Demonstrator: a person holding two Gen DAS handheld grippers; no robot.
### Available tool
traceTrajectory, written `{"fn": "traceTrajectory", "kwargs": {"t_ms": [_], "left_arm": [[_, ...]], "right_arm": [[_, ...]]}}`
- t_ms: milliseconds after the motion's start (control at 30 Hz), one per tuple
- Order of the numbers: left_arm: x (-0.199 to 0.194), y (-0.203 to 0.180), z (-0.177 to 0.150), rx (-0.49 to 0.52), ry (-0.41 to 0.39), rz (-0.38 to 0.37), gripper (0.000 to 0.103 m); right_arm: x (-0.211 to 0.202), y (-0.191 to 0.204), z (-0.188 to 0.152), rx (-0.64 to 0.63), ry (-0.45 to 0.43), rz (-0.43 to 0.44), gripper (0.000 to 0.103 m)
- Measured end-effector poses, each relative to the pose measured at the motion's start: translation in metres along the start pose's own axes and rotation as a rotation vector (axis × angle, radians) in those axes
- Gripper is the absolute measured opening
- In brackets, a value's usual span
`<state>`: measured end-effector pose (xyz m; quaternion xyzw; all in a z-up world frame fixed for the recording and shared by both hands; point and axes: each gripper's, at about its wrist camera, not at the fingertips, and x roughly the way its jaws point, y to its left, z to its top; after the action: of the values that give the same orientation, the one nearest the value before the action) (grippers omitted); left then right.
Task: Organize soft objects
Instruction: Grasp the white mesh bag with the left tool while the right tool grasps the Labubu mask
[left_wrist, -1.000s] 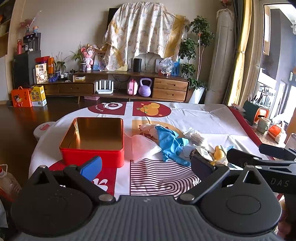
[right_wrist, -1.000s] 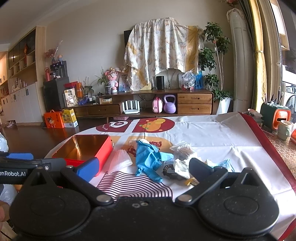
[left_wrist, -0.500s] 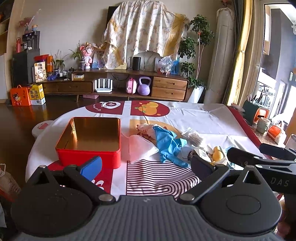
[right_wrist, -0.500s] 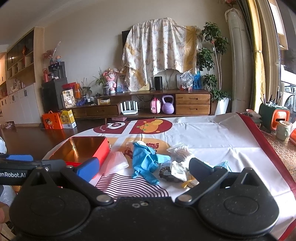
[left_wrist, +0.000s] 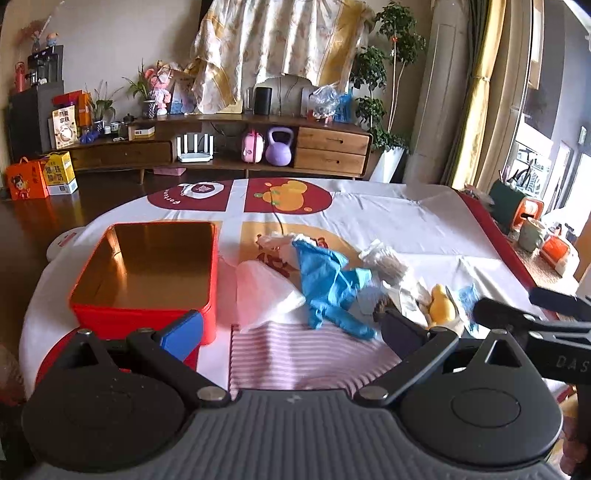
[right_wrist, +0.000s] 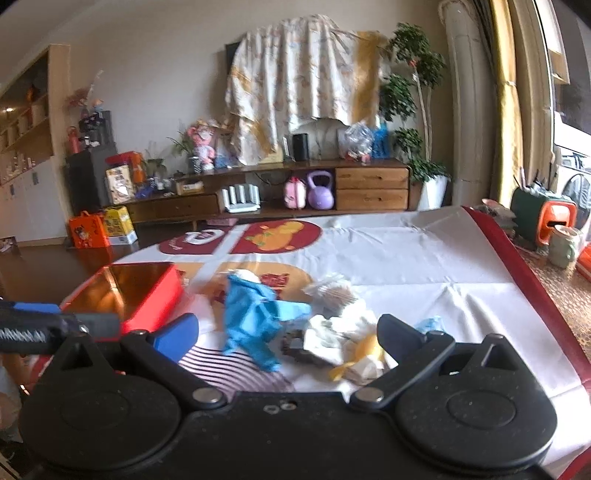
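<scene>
An open red tin box (left_wrist: 147, 273) with a gold inside stands empty on the table's left; it also shows in the right wrist view (right_wrist: 129, 291). Right of it lies a pile of soft things: a white cloth (left_wrist: 262, 291), a blue glove (left_wrist: 328, 284) (right_wrist: 255, 317), a white crumpled wad (left_wrist: 384, 258) (right_wrist: 332, 291), white tissue (right_wrist: 332, 332) and a yellow piece (left_wrist: 441, 306) (right_wrist: 365, 350). My left gripper (left_wrist: 291, 332) is open and empty, low before the cloth and glove. My right gripper (right_wrist: 288, 336) is open and empty, close before the pile.
The table wears a white cloth with red patches (left_wrist: 388, 221) and a red right edge (right_wrist: 517, 273). A green mug (right_wrist: 563, 245) and an orange-green holder (right_wrist: 546, 218) stand beyond that edge. A wooden sideboard (left_wrist: 229, 147) lines the far wall.
Both grippers have moved forward and lower toward the pile; the box and soft things look larger and nearer. Both stay open and empty.
</scene>
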<state>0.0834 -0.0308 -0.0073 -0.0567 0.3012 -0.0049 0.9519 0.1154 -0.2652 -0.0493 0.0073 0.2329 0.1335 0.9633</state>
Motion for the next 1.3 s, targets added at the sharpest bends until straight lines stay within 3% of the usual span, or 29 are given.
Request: {"fn": "traceTrajectory", "kwargs": {"t_ms": [300,533,733,867,1100,1200,1300], "left_arm": [[0.068,-0.016,0.021,-0.005,0.064,-0.042,0.103],[0.124,-0.025,0.019,0.095,0.119,0.039,0.103],[0.161,-0.015,0.013,0.097,0.179,0.079,0.103],[0.178,-0.011,0.013,0.087,0.202,0.095,0.103],[0.201,-0.004,0.008,0.108,0.238,0.134,0.102],[0.204,-0.004,0.004,0.132,0.239,0.145,0.094],[0.204,-0.006,0.003,0.15,0.236,0.141,0.091]], "right_arm": [[0.038,-0.062,-0.002,0.003,0.08,-0.095,0.097],[0.066,-0.088,-0.012,-0.003,0.15,-0.112,0.091],[0.089,-0.1,-0.021,-0.011,0.217,-0.107,0.081],[0.104,-0.111,-0.019,0.013,0.226,-0.147,0.079],[0.131,-0.127,-0.025,0.06,0.299,-0.119,0.078],[0.135,-0.132,-0.03,0.091,0.319,-0.112,0.077],[0.135,-0.135,-0.033,0.118,0.337,-0.102,0.06]]}}
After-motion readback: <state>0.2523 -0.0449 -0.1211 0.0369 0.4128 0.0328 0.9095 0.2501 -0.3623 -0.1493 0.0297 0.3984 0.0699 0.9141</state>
